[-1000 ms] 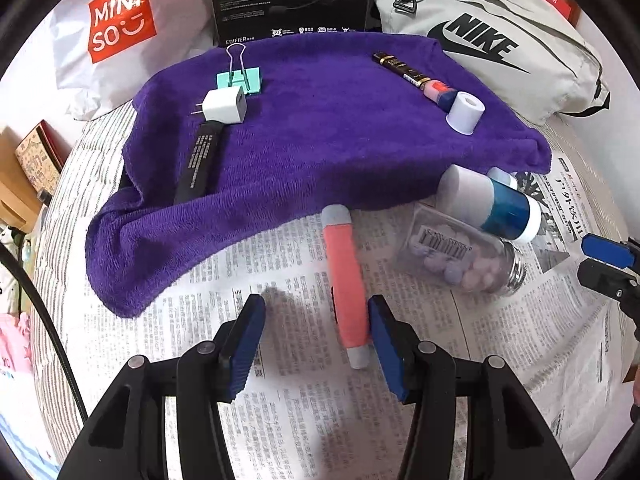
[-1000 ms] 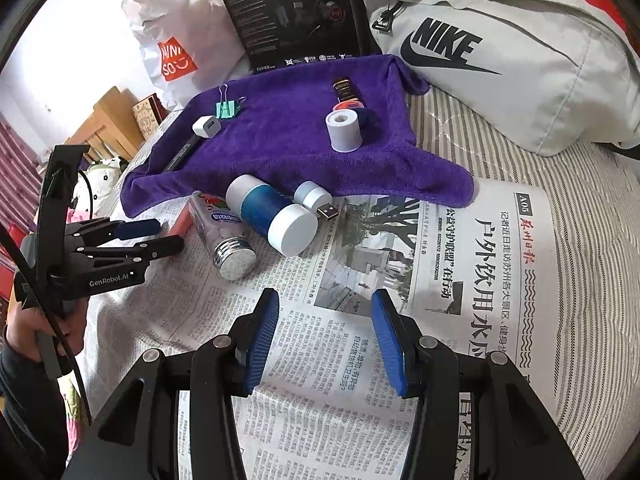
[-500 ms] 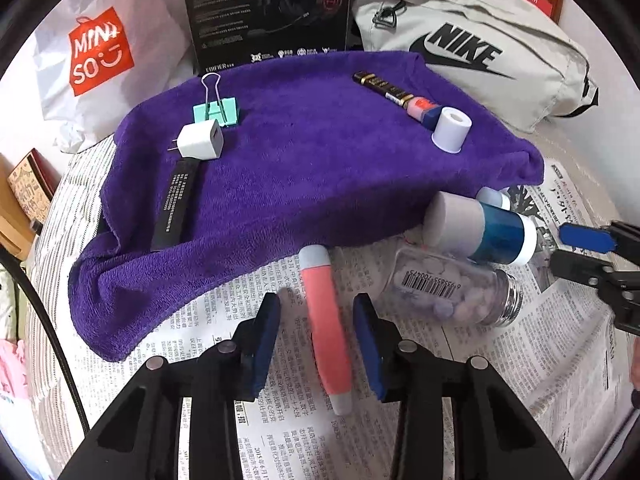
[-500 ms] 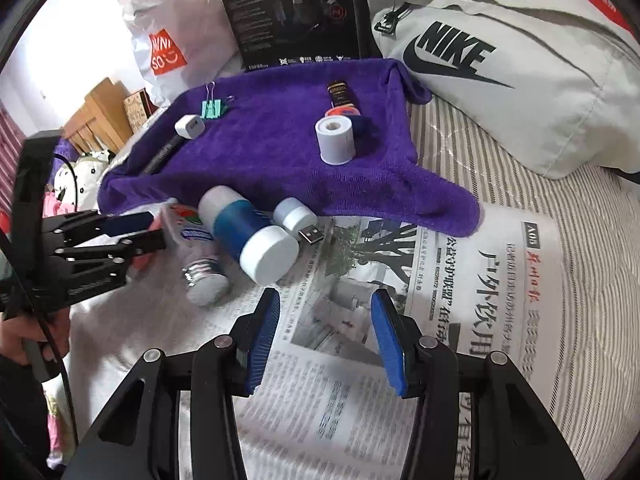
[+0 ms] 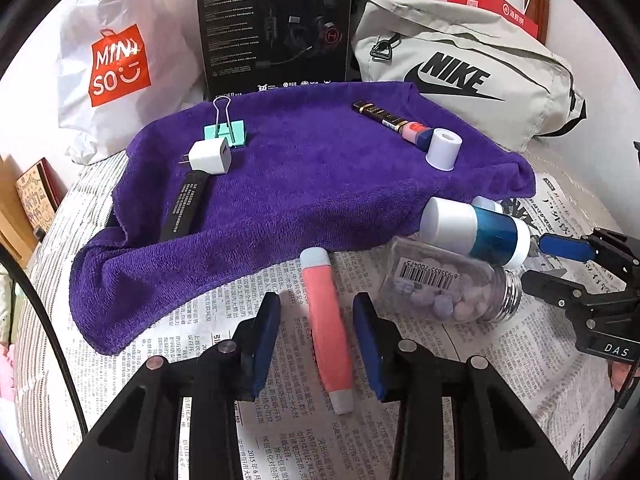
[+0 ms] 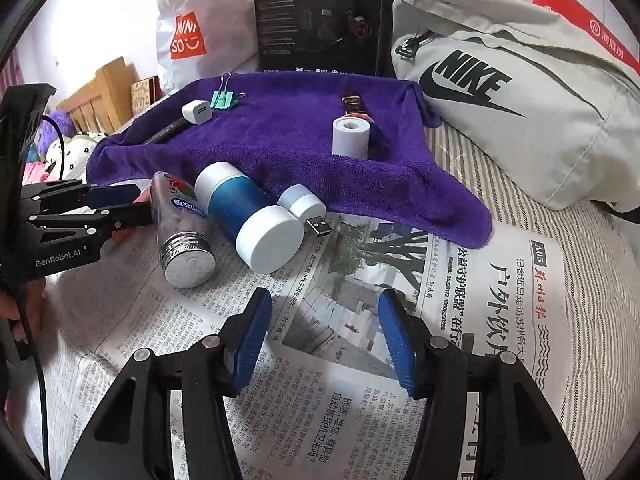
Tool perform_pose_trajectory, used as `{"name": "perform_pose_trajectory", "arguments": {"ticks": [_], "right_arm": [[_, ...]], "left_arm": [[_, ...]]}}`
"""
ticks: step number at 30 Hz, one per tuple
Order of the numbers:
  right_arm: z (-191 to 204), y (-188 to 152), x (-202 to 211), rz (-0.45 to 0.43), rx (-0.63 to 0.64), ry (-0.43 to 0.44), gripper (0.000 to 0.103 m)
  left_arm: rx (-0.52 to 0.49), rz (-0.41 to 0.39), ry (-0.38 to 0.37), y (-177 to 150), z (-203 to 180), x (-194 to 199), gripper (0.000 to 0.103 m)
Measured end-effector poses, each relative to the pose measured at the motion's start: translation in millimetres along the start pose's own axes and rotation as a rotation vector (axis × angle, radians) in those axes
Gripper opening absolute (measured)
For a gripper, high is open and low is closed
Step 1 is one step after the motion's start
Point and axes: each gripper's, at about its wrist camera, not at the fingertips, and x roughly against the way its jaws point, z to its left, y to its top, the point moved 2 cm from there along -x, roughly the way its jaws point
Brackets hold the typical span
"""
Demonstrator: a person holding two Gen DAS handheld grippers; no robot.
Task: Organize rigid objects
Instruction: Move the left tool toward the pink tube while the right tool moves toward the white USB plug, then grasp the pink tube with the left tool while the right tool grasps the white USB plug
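Note:
A pink stick [image 5: 326, 320] with pale ends lies on the newspaper [image 5: 500, 380], between the fingers of my open left gripper [image 5: 316, 301], with a gap on each side. Just right of it lie a clear pill bottle [image 5: 444, 288] and a blue-and-white bottle [image 5: 476, 228]. The purple towel [image 5: 320, 184] holds a teal binder clip [image 5: 224, 130], a white charger [image 5: 210, 156], a black bar [image 5: 184, 208], a marker [image 5: 384, 118] and a white cap [image 5: 442, 150]. My right gripper [image 6: 324, 300] is open over bare newspaper, short of the blue-and-white bottle [image 6: 248, 216] and a white USB stick [image 6: 304, 204].
Behind the towel stand a white Miniso bag [image 5: 116, 64], a black headset box [image 5: 276, 24] and a grey Nike bag [image 5: 460, 76]. Striped bedding [image 6: 560, 232] shows around the newspaper. A hand holds the left gripper [image 6: 144, 201] at the right view's left edge.
My left gripper moved forward so the pink stick now lies between its fingers, and the fingers narrowed. My right gripper came closer to the bottles.

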Motion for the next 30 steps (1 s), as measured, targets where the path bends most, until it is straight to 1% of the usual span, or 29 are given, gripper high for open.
{"name": "perform_pose_trajectory", "arguments": {"ticks": [3,4,6,18,20,21,22,23,25,28,30], "right_arm": [[4.7,0.4,-2.9,0.012,0.025,0.049,0.078],[8.1,0.2,-4.2,0.017,0.041,0.039,0.079],[12.2,-0.5,-4.8,0.018,0.059,0.020,0.080],[12.3,-0.6,-4.7,0.018,0.056,0.028,0.081],[12.6,0.5,-3.4,0.024,0.062,0.032,0.076],[11.1,1.1,-1.5,0.024,0.071,0.032,0.062],[10.3,3.1,0.7,0.023,0.084,0.023,0.042],[8.2,6.2,1.4,0.037,0.095,0.004,0.035],[2.0,12.8,0.8,0.059,0.098,0.002,0.034],[-3.5,24.5,3.4,0.052,0.115,0.013,0.034],[-3.9,34.0,6.2,0.028,0.142,0.002,0.034]], "left_arm": [[0.000,-0.001,-0.001,-0.2,-0.3,-0.1,0.036],[0.001,-0.001,-0.001,-0.2,-0.4,-0.1,0.036],[0.002,-0.001,-0.002,0.0,-0.2,-0.1,0.036],[0.007,-0.001,-0.007,0.2,-0.2,-0.2,0.036],[0.006,-0.001,-0.006,0.4,0.3,-0.1,0.036],[0.006,-0.001,-0.006,0.4,0.4,0.0,0.036],[0.006,-0.001,-0.006,0.3,0.3,0.0,0.036],[0.006,-0.001,-0.006,0.4,0.5,0.1,0.036],[0.006,-0.001,-0.005,0.4,0.6,0.1,0.036],[0.008,-0.001,-0.007,0.3,0.6,0.2,0.036],[0.006,-0.001,-0.005,0.4,0.7,0.2,0.036]]}}
